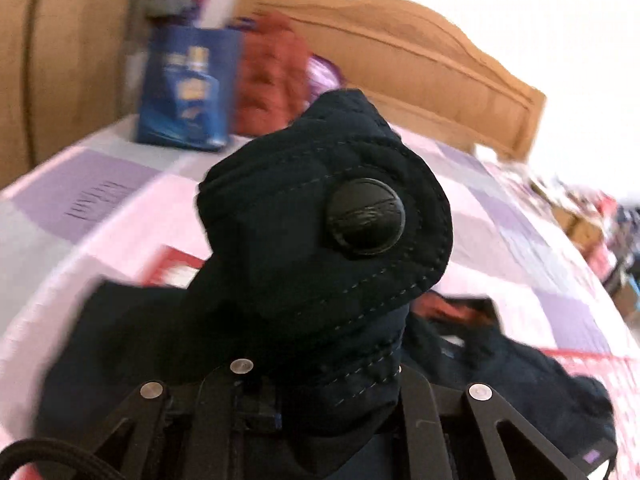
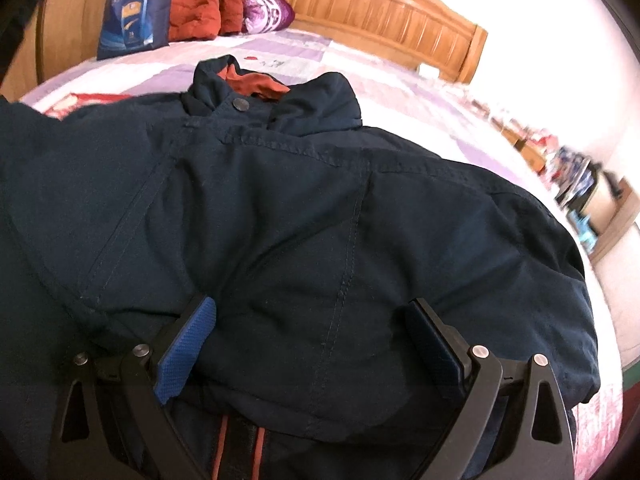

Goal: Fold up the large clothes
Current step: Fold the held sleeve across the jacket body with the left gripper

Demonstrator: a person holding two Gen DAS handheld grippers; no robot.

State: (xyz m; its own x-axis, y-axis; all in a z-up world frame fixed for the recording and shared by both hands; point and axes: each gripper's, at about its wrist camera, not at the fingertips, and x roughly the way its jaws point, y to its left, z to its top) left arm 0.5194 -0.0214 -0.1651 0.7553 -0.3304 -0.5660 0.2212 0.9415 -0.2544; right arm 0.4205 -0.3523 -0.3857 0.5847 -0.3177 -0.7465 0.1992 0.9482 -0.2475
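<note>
While the left tool (image 1: 320,392) is clamped on a stitched, snap-buttoned cuff, the right tool (image 2: 312,344) is held apart over the navy jacket (image 2: 280,208) on the quilted bed (image 2: 304,52).

The jacket (image 2: 280,220) lies spread on the bed (image 2: 400,92), collar (image 2: 264,96) toward the headboard (image 2: 360,4). Behind it, at the bed's far left, stands 1 bag (image 2: 132,12); a bundled garment (image 2: 200,8) sits right of the bag, a pillow (image 2: 268,12) right of that. Shelves (image 2: 592,200) stand right of the bed.
</note>
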